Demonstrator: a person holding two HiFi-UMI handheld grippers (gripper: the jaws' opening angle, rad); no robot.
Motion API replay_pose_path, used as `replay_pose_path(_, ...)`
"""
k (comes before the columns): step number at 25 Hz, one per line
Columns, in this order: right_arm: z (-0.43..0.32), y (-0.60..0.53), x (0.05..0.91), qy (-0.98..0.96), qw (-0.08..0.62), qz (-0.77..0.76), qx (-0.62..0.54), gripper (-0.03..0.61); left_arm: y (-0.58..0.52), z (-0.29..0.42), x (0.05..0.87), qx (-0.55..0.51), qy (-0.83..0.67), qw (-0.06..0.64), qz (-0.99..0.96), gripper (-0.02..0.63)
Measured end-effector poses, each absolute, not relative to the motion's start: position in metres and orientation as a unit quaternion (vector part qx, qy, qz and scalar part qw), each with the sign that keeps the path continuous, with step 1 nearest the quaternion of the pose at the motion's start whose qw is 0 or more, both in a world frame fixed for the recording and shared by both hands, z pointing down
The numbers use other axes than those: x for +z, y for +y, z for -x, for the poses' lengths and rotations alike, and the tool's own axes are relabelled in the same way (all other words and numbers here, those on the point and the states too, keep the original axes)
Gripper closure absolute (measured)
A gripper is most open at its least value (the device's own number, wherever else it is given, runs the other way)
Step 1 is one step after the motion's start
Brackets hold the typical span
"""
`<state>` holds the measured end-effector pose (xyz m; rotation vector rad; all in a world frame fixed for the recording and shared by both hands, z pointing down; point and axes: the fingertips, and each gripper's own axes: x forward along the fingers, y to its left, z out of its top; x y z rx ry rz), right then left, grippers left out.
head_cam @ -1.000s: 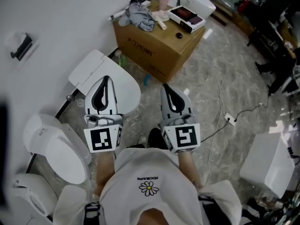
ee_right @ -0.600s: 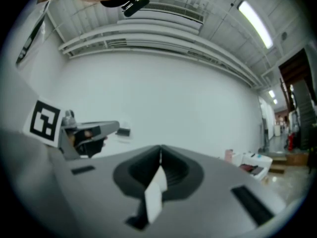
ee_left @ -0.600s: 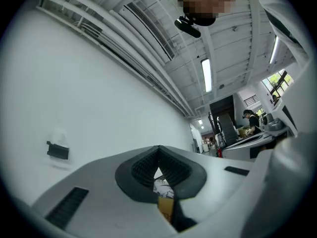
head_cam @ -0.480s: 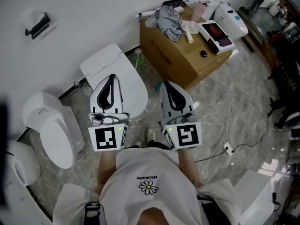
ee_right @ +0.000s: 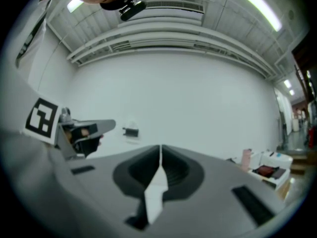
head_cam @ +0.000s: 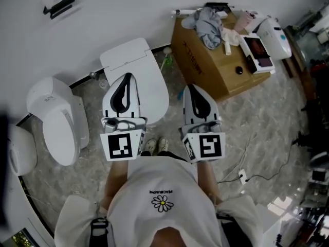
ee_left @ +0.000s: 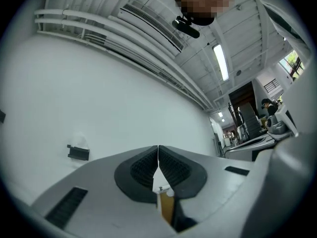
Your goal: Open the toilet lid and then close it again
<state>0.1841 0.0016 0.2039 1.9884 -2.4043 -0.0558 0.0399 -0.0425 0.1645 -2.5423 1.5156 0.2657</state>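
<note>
- We stand facing the toilet, and the toilet lid (head_cam: 154, 84) lies flat and closed on the floor-standing bowl just ahead of our feet, its hinge end toward the wall (head_cam: 113, 14).
- The left hand-held gripper (head_cam: 127, 77) has its jaws pressed together with nothing between them. It hangs above the lid and does not appear to touch it.
- The right hand-held gripper (head_cam: 192, 87) is likewise closed and empty, held over the floor between the lid and the cardboard box (head_cam: 205, 68).
- Both gripper views look out at the wall and not down at the lid, so we judge the opening step has not begun and the approach comes first.
- To do it well, we would tip one hand-held gripper downward and bring it to the lid's front edge, the end nearest us.
- There we would either part the jaws to pinch the rim or slip the closed tip under the lip.
- We would lift in an arc about the hinge, not straight up, so the grip does not slide off the smooth plastic.
- We would keep clear of the neighbouring toilet (head_cam: 56, 122) on the left, and lower the lid slowly afterwards so it does not slam.
</note>
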Motion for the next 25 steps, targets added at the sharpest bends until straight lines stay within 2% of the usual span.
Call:
replay_pose_path(5,-0.194,-0.017,0.196,-0.787,-0.036,-0.616,-0.008,0.546,-0.060,-0.033,0.161,0.095,0.521,0.095,0.843,0.586)
replay_pose_path(9,-0.195,-0.035,0.197,-0.802,-0.037,-0.597,-0.004,0.546,-0.074,-0.026,0.163,0.104,0.527,0.097,0.838,0.583)
replay_pose_path(15,-0.190,-0.071,0.224,-0.826,-0.021,-0.564,0.013,0.537,-0.102,-0.009,0.216,0.052,0.550,0.055,0.832,0.518)
replay_pose_path(18,-0.181,-0.092,0.253,-0.846,-0.011,-0.531,0.037,0.456,-0.117,0.000,0.254,0.040,0.556,0.031,0.830,0.477)
replay_pose_path(21,-0.175,-0.112,0.300,-0.860,0.019,-0.509,0.038,0.415,-0.133,0.004,0.302,0.025,0.560,0.029,0.828,0.407)
replay_pose_path(25,-0.168,-0.112,0.388,-0.875,0.089,-0.471,0.069,0.391,-0.122,0.008,0.388,-0.011,0.574,-0.018,0.819,0.370)
